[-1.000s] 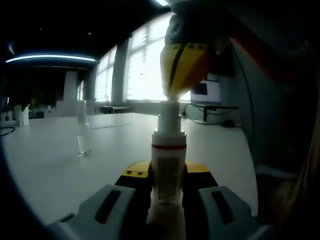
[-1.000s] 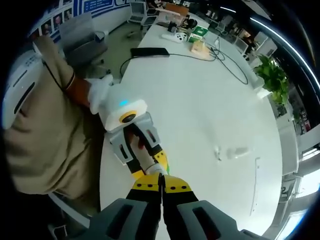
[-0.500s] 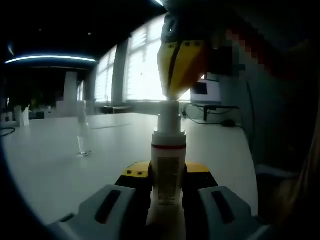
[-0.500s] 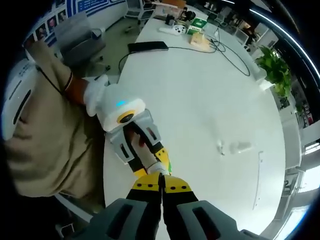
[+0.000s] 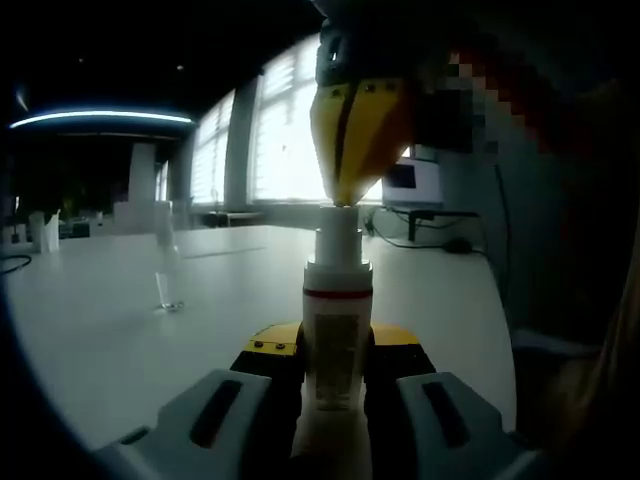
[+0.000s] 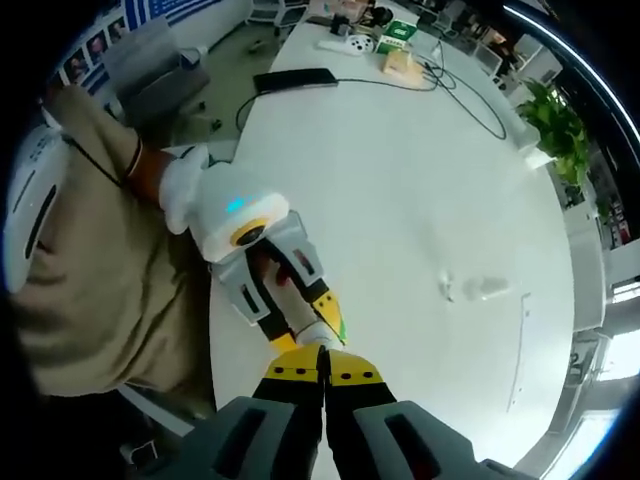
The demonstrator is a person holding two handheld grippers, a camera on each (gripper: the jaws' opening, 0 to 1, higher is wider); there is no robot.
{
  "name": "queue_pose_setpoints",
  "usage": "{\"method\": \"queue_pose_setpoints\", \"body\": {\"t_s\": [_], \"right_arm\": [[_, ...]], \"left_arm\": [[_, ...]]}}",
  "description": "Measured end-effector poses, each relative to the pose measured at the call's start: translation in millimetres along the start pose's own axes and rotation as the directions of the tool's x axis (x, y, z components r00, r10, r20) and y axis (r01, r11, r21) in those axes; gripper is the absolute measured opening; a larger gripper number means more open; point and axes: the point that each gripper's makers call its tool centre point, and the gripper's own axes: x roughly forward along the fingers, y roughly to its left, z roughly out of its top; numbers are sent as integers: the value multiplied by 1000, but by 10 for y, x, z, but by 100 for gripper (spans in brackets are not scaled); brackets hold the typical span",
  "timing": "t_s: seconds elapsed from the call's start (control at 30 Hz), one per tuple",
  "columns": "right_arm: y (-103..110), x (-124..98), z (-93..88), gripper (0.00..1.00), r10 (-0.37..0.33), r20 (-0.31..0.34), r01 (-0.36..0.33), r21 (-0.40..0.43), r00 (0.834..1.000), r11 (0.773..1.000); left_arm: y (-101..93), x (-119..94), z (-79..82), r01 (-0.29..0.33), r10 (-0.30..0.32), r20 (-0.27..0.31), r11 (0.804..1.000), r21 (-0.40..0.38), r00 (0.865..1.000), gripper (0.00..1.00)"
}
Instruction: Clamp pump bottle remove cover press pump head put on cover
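The left gripper [image 5: 335, 385] points forward, its two jaws closed against something held upright between them. In the right gripper view it [image 6: 290, 300] reaches in from about ten o'clock, gripped by a gloved hand [image 6: 180, 190]. The right gripper [image 6: 322, 375] has its yellow-tipped jaws pressed together; in the left gripper view it [image 5: 345, 195] hangs at twelve o'clock, tips pointing down, seemingly touching what the left one holds.

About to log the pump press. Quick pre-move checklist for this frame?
1. Bottle clamped upright in left tongs: ok.
2. Cover off, standing on the table apart from the bottle: ok.
3. Right tongs shut, tips over the pump head: ok.
4. Tips touching the pump head: cannot tell.
5. Right tongs centred over it, seen from above: ok.
6. Liquid dispensed: cannot tell.
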Motion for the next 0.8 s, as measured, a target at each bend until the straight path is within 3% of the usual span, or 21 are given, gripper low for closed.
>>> {"method": "queue_pose_setpoints", "body": {"t_s": [0.43,0.8], "right_arm": [[14,38,-18,0,12,-42,-11,11,999,1000],[28,31,-26,0,-17,-61,16,-23,998,1000]], "left_arm": [[-7,2,0,1,-1,0,1000,-3,1000,14],[-8,9,-3,2,-2,-1,1000,-2,1000,14]]}}
